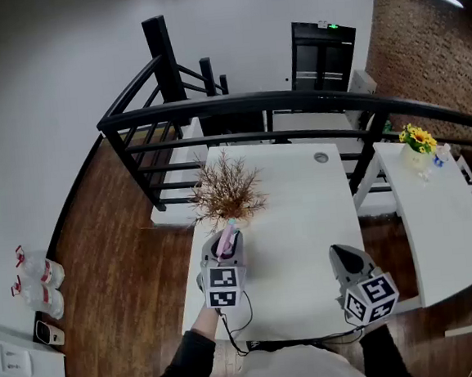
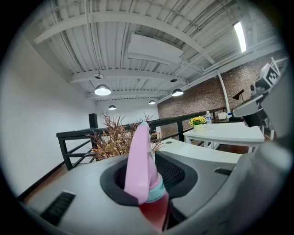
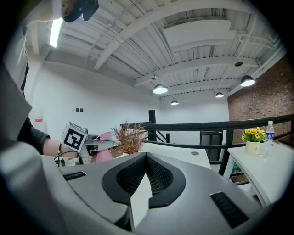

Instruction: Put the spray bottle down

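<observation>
At the far left of the head view, water bottles (image 1: 37,281) are seen on the wooden floor. Left of centre, the pink-topped spray bottle (image 2: 141,160) is gripped upright between the jaws of the left gripper (image 1: 225,246), which are closed on its neck; it is held over the left part of the white table (image 1: 296,219), just below the dried plant (image 1: 226,191). Whether its base touches the tabletop cannot be told. Lower right, the right gripper (image 1: 346,256) is held over the table's edge, jaws together and nothing between them. Further right, yellow flowers (image 1: 417,137) are set on a second table (image 1: 436,223).
</observation>
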